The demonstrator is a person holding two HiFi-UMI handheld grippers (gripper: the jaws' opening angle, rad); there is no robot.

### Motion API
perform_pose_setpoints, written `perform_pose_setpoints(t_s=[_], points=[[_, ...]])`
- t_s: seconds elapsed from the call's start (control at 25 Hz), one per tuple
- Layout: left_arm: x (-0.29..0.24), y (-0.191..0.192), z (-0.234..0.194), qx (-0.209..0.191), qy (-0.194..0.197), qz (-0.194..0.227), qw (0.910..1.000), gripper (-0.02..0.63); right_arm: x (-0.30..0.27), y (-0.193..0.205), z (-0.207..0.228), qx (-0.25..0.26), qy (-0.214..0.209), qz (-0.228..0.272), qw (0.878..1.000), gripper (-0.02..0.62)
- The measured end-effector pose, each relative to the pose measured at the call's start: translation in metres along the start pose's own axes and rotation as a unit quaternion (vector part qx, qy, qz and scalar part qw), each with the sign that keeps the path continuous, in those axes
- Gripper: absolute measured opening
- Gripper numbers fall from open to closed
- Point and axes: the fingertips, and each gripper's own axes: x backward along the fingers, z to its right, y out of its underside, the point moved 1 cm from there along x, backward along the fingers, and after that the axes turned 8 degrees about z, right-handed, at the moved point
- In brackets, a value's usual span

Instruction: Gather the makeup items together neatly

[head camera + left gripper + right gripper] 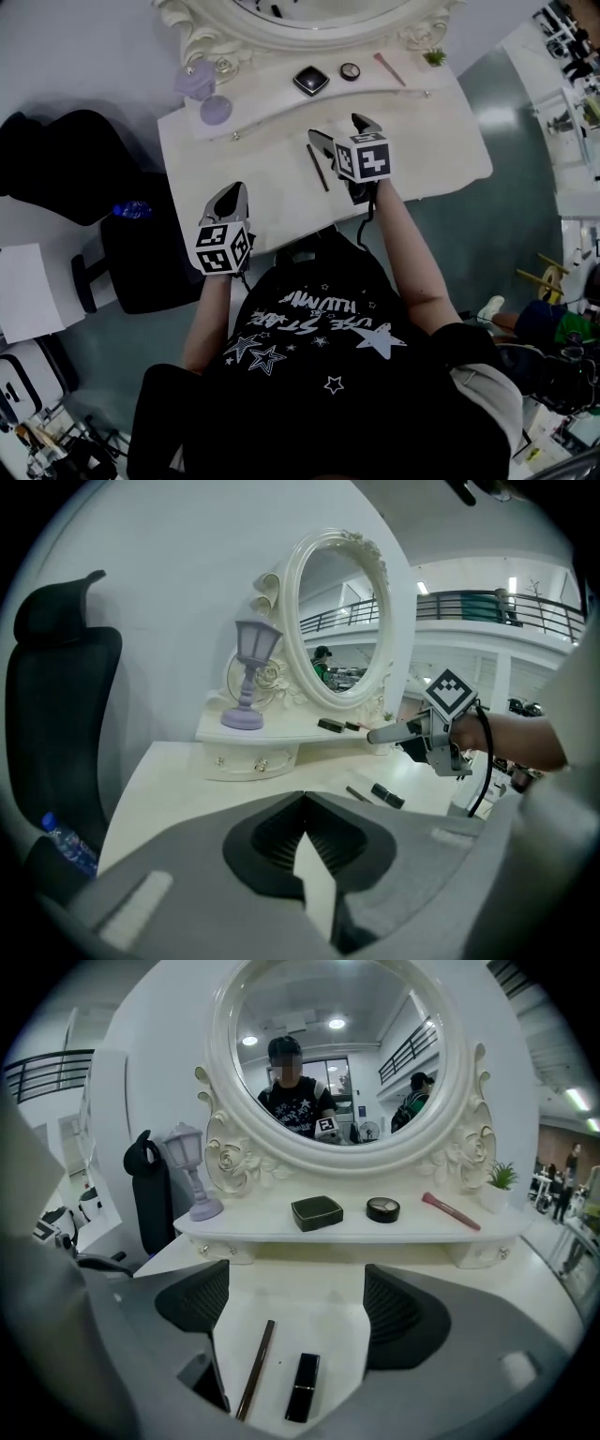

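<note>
Right gripper view: the right gripper (295, 1302) has its jaws spread wide and pinches nothing. On the white vanity table (291, 1265), seen through the gap, lie a slim brown pencil (255, 1370) and a black lipstick (302, 1387). They are side by side, close but apart, with the pencil at the lipstick's nine o'clock. Neither jaw touches them.

At twelve o'clock from them, on the raised shelf (244, 1229) under the oval mirror (223, 1072), sit a dark square compact (317, 1212), a round eyeshadow pot (382, 1208) at its three o'clock, and a pink brush (450, 1211) farther toward three o'clock, all apart from one another. A lilac lamp (195, 1180) stands at the shelf's nine o'clock end and a small green plant (499, 1177) at its three o'clock end.

In the head view the left gripper (234, 192) is at the right gripper's eight o'clock, over the table's near side. The left gripper view shows its jaw tips pressed together with nothing between them.
</note>
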Motion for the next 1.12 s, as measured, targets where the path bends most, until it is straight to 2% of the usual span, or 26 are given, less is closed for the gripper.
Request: perform_pose_setpoints(t_s=[0.4,0.76,0.96,1.12], points=[[-0.025,-0.012,0.003,0.028,-0.074,0.012,0.9968,0.002,-0.047,-0.036,0.023,0.046,-0.052,-0.018,0.997,0.472],[-0.031,-0.015,0.001,0.035,-0.118,0.008,0.9924,0.002,-0.090,-0.070,0.023,0.075,-0.088,-0.022,0.993,0.466],[-0.031,-0.013,0.000,0.041,-0.132,0.004,0.9904,0.002,-0.106,-0.069,0.025,0.082,-0.094,-0.050,0.991,0.459],[-0.032,-0.011,0.000,0.045,-0.140,0.005,0.9890,0.002,-0.113,-0.065,0.026,0.083,-0.094,-0.068,0.990,0.416]])
